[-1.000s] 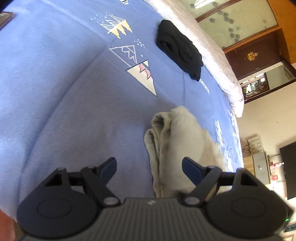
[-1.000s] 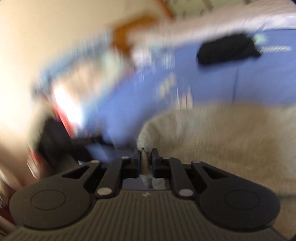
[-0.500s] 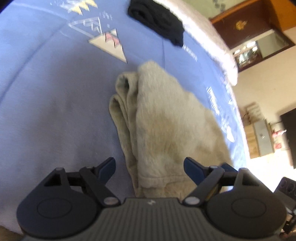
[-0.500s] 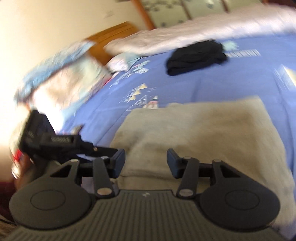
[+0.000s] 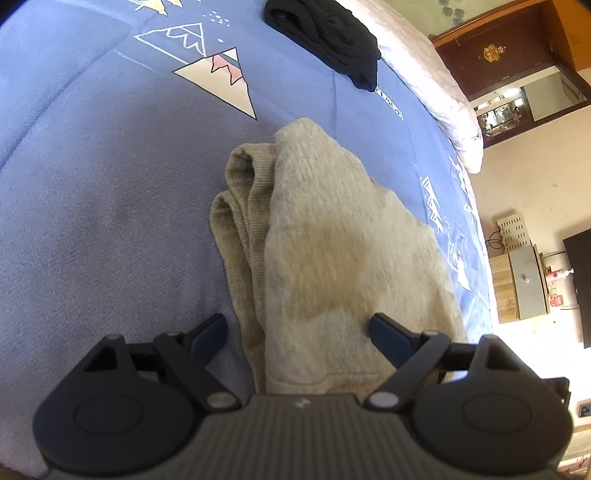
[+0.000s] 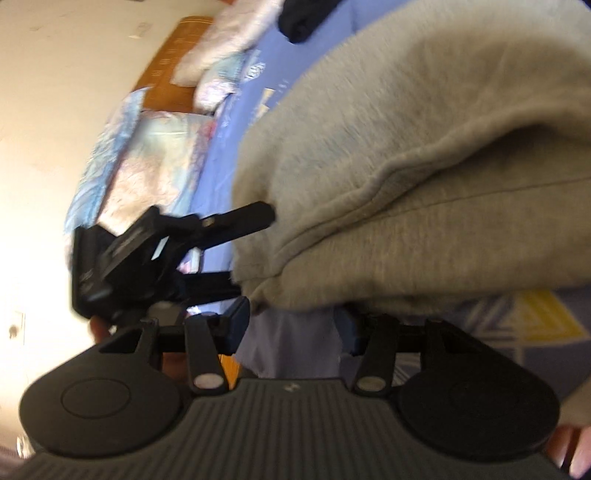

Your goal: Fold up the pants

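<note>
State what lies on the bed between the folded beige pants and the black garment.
Only bare blue bedspread separates the beige pants from the black garment, in the left wrist view.

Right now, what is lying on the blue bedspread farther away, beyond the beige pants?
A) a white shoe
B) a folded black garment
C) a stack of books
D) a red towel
B: in the left wrist view a folded black garment lies on the blue bedspread past the far end of the beige pants, apart from them.
</note>
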Demonstrator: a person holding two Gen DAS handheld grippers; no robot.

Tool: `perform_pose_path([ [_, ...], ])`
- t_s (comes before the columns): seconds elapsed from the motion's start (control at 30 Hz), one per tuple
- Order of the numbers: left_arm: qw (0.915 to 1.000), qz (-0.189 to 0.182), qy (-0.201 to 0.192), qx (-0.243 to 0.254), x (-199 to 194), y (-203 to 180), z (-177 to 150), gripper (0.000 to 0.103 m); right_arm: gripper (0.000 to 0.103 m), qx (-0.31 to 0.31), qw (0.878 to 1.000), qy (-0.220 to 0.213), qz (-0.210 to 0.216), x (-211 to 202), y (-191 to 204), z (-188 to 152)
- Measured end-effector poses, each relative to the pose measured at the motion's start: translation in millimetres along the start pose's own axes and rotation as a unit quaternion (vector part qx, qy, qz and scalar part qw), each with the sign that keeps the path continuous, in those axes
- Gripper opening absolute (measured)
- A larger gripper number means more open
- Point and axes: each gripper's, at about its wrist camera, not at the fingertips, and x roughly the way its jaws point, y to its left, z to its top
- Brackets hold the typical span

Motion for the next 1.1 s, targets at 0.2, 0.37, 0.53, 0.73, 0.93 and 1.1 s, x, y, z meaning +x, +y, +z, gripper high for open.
perform_pose_path([
  [0.2, 1.0000, -0.008, -0.001, -0.003, -1, 2, 0, 0.087, 0.062, 0.040, 0.998, -0.043, -0.016, 14, -1, 8],
  [0.37, 0.9997, -0.018, -0.004, -0.015, -5, 7, 0, 0.087, 0.032, 0.058, 0.998, -0.037, -0.006, 12, -7, 11],
  [0.53, 0.9963, -0.068, -0.014, -0.051, -15, 12, 5, 0.093, 0.030, 0.150, 0.983, -0.041, 0.098, -4, -23, 9],
  [0.73, 0.9930, -0.107, -0.023, -0.043, -18, -10, 7, 0.098, 0.030, 0.191, 0.969, -0.043, 0.150, -12, -23, 5],
  [0.93, 0.9889, -0.134, -0.002, -0.064, -3, -6, 1, 0.099, 0.030, 0.196, 0.961, -0.043, 0.190, -29, -29, 6],
  [1.1, 0.9904, -0.123, -0.014, -0.062, 0, -13, 1, 0.082, 0.030, 0.188, 0.964, -0.032, 0.186, -22, -26, 5],
])
